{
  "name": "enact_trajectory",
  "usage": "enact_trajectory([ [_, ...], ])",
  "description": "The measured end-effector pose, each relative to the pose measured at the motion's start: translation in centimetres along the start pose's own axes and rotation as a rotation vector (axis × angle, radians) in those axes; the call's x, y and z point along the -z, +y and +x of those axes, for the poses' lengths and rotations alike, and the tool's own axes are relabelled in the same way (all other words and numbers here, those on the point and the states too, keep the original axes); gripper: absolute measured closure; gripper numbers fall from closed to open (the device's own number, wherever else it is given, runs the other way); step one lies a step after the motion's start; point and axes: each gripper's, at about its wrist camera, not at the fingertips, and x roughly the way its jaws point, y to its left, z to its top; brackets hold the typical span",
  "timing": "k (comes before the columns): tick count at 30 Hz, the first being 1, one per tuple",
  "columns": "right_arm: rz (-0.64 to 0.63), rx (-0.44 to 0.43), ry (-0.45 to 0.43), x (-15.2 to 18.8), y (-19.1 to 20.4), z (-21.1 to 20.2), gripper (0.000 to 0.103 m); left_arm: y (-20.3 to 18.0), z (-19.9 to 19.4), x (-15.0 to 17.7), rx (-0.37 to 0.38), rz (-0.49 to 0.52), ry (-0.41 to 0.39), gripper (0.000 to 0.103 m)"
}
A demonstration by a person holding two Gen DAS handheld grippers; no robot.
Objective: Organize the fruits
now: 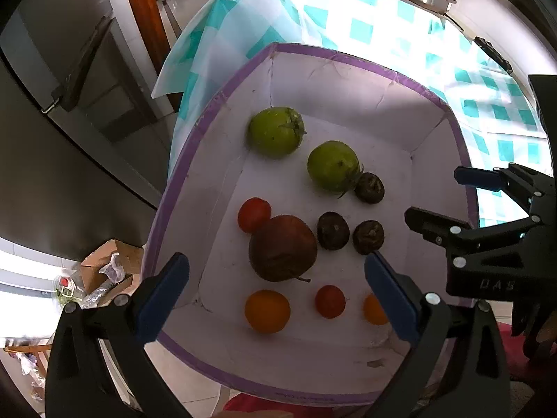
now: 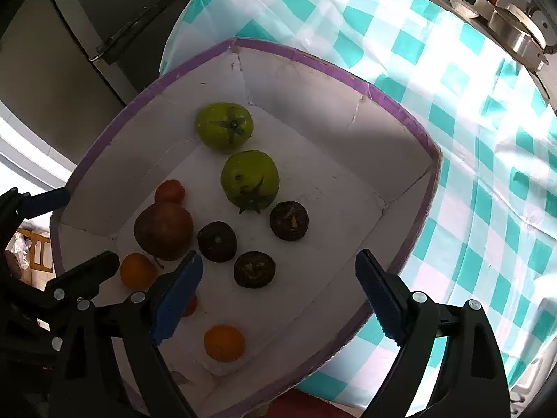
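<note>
**Two Grippers Hovering Over a Box of Fruit**

Both tools are hanging above the purple-rimmed box (image 1: 348, 56) on the checked tablecloth (image 2: 452, 111), jaws spread and holding nothing. The left gripper (image 1: 276, 285) is sitting directly over the brown-red fruit (image 1: 282, 247), which is lying just ahead between its fingers; the right gripper (image 2: 278, 291) is nearer the dark round fruits (image 2: 254, 269). The fruit is roundish, with no clear long axis, its short stem pointing toward the camera.

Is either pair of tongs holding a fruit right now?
No, the left tongs and right tongs both hang open and empty above the box.
</note>
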Motion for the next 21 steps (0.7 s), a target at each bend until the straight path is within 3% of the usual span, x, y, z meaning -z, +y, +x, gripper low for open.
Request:
enact_trajectory([
  [21, 0.022, -0.001, -0.014, 0.00, -0.44, -0.19, 0.016, 0.28, 0.04, 0.12, -0.002, -0.006, 0.008, 0.002],
])
